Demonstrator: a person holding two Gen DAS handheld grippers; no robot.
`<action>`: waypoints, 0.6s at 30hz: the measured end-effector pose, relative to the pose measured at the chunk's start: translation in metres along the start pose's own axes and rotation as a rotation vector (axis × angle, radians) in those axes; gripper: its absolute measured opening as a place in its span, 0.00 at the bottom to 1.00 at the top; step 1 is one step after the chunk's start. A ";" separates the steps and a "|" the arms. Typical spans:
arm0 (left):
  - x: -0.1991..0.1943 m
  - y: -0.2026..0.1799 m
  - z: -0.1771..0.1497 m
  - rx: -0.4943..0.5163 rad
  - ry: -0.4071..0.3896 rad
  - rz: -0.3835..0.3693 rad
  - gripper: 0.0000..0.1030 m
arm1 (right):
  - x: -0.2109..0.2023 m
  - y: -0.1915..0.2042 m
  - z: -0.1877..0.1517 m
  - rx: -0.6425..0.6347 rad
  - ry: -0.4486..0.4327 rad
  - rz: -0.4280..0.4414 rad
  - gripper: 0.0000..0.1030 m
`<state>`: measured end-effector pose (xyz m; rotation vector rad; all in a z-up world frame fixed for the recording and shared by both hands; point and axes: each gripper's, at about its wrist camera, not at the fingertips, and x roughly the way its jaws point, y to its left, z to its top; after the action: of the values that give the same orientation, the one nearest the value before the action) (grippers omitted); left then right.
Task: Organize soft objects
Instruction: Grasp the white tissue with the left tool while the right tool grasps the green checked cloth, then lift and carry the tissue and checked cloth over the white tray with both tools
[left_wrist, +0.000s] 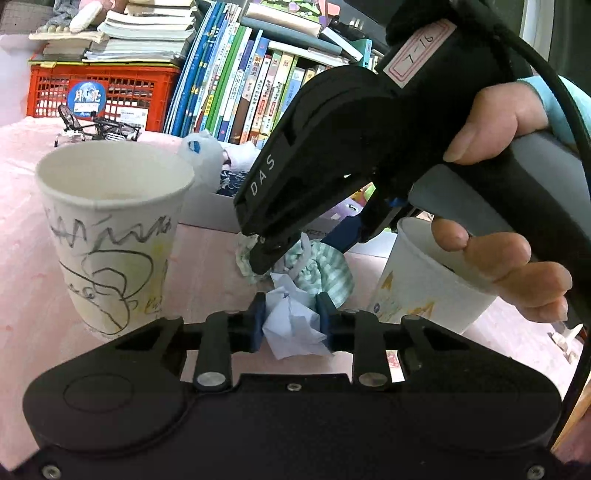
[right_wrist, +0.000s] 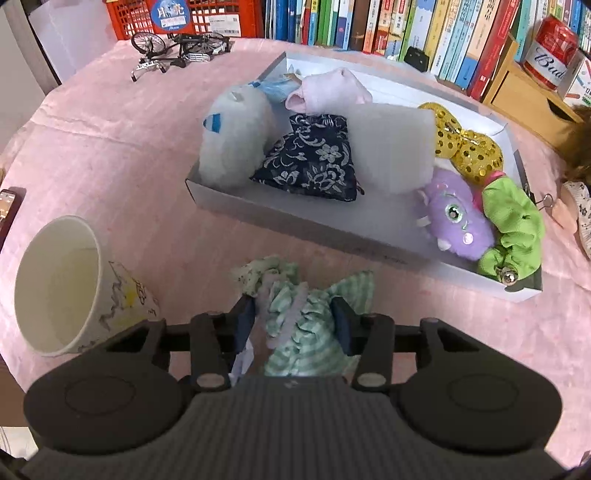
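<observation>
Left gripper (left_wrist: 291, 325): your jaws are clamped on the crumpled white paper (left_wrist: 293, 328)
Right gripper (right_wrist: 293, 325): your pads squeeze the green striped cloth (right_wrist: 314, 332), just above the pink tabletop (right_wrist: 110, 155)
Tray (right_wrist: 295, 229): beyond the cloth, holding plush toys

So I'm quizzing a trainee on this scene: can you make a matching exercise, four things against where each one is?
Things:
1. crumpled white paper ball
2. green striped cloth bundle
3. purple plush toy
4. scribbled white paper cup

Places:
A. inside the shallow white cardboard box
B. standing on the pink tablecloth
C. between the left gripper's pads
D. between the right gripper's pads

Pairs: 1-C, 2-D, 3-A, 4-B
</observation>
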<state>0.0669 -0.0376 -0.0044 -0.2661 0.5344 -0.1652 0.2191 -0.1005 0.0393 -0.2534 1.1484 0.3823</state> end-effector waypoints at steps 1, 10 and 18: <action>-0.002 -0.001 0.000 0.005 -0.004 0.002 0.25 | -0.002 0.000 -0.001 0.004 -0.009 -0.003 0.47; -0.031 -0.004 0.008 0.062 -0.042 -0.004 0.25 | -0.043 -0.007 -0.003 0.062 -0.136 0.064 0.45; -0.061 -0.010 0.018 0.104 -0.074 -0.042 0.25 | -0.089 -0.017 -0.016 0.104 -0.286 0.102 0.45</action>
<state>0.0240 -0.0295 0.0426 -0.1820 0.4455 -0.2224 0.1810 -0.1364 0.1147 -0.0458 0.8988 0.4323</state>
